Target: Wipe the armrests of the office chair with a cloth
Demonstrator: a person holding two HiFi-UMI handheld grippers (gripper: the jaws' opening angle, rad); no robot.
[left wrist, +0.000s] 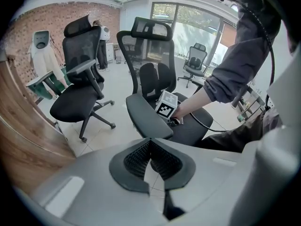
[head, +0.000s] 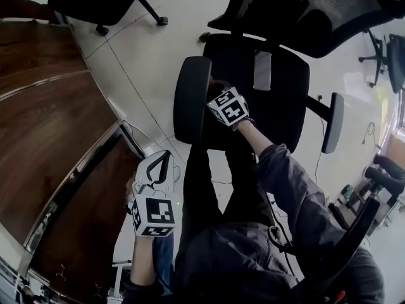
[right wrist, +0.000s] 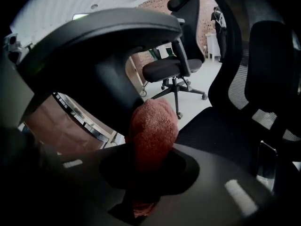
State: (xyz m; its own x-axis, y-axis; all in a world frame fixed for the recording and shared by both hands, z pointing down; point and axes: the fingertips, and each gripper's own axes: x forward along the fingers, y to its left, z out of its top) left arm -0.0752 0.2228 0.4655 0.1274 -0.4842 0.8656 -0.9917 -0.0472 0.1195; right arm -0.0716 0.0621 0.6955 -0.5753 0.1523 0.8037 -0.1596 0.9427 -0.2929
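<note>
Head view, looking steeply down past a person (head: 253, 246) in a dark jacket: a black office chair (head: 285, 113) stands on pale, glossy floor tiles (head: 126, 43). Its near armrest (head: 192, 100) is a long, smooth black pad with rounded ends. The right gripper (head: 218, 100), topped by its black-and-white marker cube, sits just beside that pad's inner edge. The far armrest (head: 333, 122) is a slimmer pad on the seat's other side. A flat, shiny rectangle, perhaps a phone (head: 262, 70), lies on the seat. The left gripper (head: 158, 168), white plastic, is held lower, well apart from the chair and beside a dark wood-grain desk (head: 50, 106).

Left gripper view: the two ribbed dark pads (left wrist: 136, 157) meet at their tips with nothing between them. Beyond them are the near armrest and the chair's mesh back. A second chair (left wrist: 77, 98), also black mesh, stands by a brick wall (left wrist: 51, 22).

Right gripper view: the cloth (right wrist: 153, 133), rust-red with a nubby terry pile, is bunched into a rounded lump and pinched between the dark jaws. It sits under the armrest's curved underside. This view is dim, so I cannot tell whether the cloth touches the armrest.
</note>
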